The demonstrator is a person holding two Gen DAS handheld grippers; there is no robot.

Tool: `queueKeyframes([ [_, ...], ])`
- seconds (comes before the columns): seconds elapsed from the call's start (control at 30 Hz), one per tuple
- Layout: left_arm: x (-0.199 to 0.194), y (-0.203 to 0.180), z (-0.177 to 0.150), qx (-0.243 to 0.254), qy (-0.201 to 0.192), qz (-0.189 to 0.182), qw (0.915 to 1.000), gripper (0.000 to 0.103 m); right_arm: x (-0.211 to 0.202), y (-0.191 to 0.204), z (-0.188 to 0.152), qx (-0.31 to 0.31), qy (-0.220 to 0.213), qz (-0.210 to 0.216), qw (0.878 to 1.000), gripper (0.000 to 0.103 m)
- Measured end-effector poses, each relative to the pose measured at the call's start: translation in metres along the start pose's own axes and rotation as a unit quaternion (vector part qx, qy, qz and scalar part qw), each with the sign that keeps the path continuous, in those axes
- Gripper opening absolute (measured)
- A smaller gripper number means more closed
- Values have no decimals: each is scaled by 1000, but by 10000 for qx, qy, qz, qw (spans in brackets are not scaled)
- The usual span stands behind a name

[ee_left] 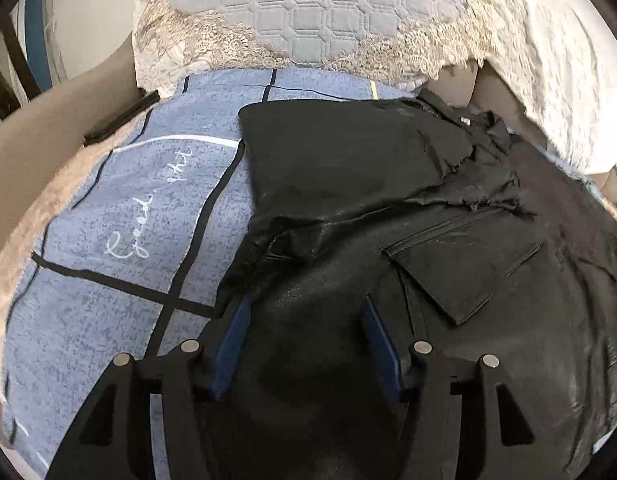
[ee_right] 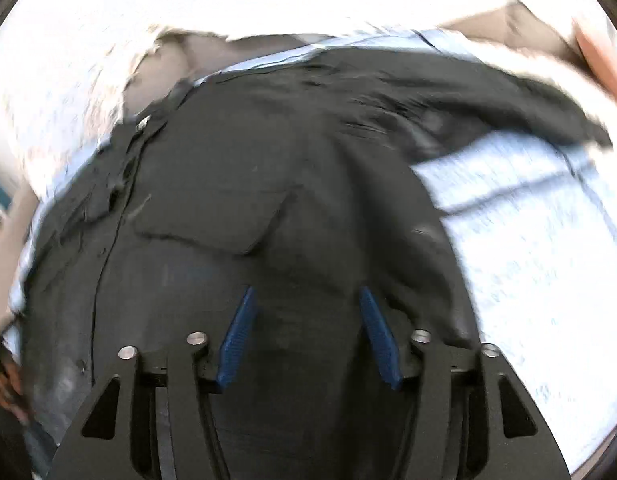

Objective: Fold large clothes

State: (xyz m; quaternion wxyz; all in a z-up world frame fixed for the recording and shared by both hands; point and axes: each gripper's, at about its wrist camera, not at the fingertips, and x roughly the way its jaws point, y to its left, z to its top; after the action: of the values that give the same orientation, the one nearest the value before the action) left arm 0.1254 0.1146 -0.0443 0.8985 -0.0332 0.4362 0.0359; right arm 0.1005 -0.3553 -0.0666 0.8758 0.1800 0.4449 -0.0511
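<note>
Black leather-look jacket (ee_left: 448,240), creased and part folded, lies flat on a blue-grey bedspread with dark grid lines and white script (ee_left: 120,208). Beyond it, a quilted grey pillow edged in cream lace (ee_left: 308,4) at the head of the bed.

Left gripper (ee_left: 304,312): blue pads spread, nothing between them, hanging over the near edge of the jacket. From these tongs the garment runs ahead and off to the right; bare bedspread lies to the left. A sleeve or side panel is already turned over the body, its straight edge showing up and left of the flap pocket (ee_left: 468,268).

Right gripper (ee_right: 304,300): pads also spread and empty, poised over the middle of the jacket body (picture smeared, so whether they touch the cloth I cannot tell). In this view an unfolded sleeve (ee_right: 508,96) trails away to the upper right, over the bedspread.

Long axis: collar end (ee_left: 468,120) points away toward the pillow, hem toward both grippers, so the jacket lies lengthwise up the bed.

Judgement: the right hand sits nearer the loose sleeve, so that side looks next to be brought in.
</note>
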Motion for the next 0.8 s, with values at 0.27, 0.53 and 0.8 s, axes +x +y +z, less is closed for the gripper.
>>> queueKeyframes([
  [0.27,-27,-5,-4,-137,-254,-211,9994,62,-40,-16,-5,253,-327,-149,9990,53],
  [0.53,-19,-5,-4,-198,-19,-112,9997,64,-38,-28,-5,403,-104,-20,9991,53],
  [0.8,-35,-39,15,3,-332,-358,9988,66,-43,-111,42,1393,-525,-284,9885,66],
])
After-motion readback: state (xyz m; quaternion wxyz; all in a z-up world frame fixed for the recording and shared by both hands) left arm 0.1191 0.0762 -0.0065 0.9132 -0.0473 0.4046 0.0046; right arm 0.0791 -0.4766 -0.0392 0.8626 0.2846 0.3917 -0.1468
